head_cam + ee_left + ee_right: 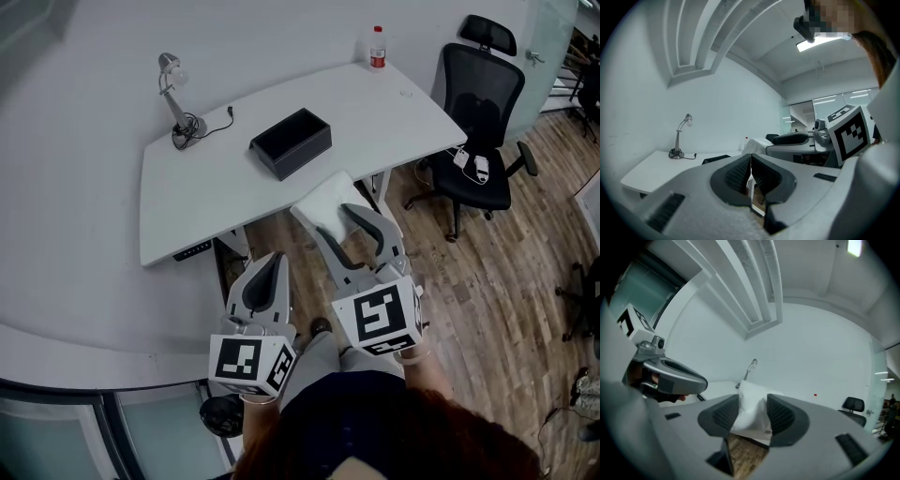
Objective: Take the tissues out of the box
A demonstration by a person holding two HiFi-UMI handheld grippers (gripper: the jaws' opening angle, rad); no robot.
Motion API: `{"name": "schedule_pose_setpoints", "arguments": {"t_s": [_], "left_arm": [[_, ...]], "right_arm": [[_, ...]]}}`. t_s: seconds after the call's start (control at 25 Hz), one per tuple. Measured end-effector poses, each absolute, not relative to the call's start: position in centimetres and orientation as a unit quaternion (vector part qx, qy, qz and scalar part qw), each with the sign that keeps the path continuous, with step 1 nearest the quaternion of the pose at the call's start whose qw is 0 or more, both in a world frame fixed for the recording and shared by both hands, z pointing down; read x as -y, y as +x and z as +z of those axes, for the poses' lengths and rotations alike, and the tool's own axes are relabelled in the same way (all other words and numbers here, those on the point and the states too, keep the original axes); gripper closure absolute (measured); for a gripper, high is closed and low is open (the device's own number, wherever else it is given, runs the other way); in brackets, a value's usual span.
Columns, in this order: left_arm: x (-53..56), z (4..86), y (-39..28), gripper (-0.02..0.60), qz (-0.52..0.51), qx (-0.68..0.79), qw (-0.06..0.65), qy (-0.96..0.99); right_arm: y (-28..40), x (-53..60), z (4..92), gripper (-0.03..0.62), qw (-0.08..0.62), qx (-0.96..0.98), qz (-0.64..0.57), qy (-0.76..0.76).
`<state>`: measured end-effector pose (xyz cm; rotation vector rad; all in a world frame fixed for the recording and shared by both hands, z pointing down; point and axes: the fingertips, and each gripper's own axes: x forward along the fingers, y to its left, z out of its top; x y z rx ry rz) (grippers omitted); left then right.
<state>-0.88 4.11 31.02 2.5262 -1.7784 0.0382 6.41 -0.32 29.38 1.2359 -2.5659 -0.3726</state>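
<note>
"At the near edge of the white desk (187,197), what is held?"

"The right gripper (333,220) pinches a white tissue pack (323,199) between its pads. The pack hangs above the wooden floor (469,281), already clear of the black box (291,142)."

"Where is the box from there?"

"Ahead and slightly left, well apart on the desk. It is open-topped, and its long axis runs from lower left to upper right. Nothing stands between it and the pack."

"And the other one?"

"The left gripper (274,258) sits lower and to the left, its jaws pressed together on nothing. The right one is nearer the desk."

"What else is around?"

"A lamp (173,94) at the far left, a bottle (377,47) at the far edge and an office chair (483,103) to the right."
</note>
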Motion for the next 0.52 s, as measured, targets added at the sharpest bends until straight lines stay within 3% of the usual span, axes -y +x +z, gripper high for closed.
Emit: {"name": "schedule_pose_setpoints", "arguments": {"t_s": [0.52], "left_arm": [[-1.4,31.7,-2.0,0.557,0.018,0.574,0.031,0.818]], "right_arm": [[5.4,2.6,29.8,0.399,0.144,0.885,-0.126,0.424]]}}
